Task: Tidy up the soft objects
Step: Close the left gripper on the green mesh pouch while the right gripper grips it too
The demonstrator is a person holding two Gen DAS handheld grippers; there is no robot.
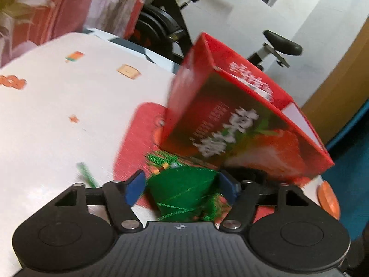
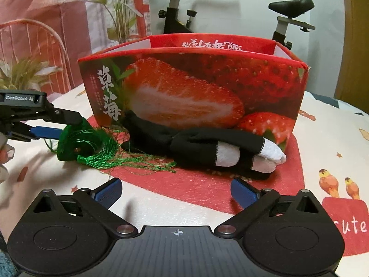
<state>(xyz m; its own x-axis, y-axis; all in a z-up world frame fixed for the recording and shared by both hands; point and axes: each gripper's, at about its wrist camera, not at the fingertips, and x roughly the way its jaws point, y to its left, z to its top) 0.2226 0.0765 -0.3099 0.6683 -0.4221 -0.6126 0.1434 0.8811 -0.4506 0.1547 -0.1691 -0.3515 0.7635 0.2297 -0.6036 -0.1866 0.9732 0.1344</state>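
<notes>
Far left of the right wrist view: left gripper (image 2: 63,124) reaches in from the side, its blue pads (image 2: 46,132) closed against the green tasselled pouch (image 2: 76,142). Left wrist view confirms it, the pouch (image 1: 182,184) wedged between both pads, jaws clamped on it. Pouch sits on the printed cloth (image 2: 334,143), at the left edge of the cloth's red patch (image 2: 196,189), just off the box's left corner. Loose green threads (image 2: 143,161) trail rightward from it over the patch.

Centre: open-topped strawberry box (image 2: 196,85) stands upright on the cloth, long side facing the right camera. In the left wrist view the box (image 1: 230,120) looks tilted and blurred.

Centre to right: black-and-white soft toy (image 2: 207,147) lies on its side along the foot of the box, touching it, white end toward the right.

Foreground: right gripper (image 2: 176,189) hovers short of the toy, jaws spread wide, nothing between them.

Behind the box: exercise bike (image 2: 288,11); plant (image 2: 120,7) at back left
</notes>
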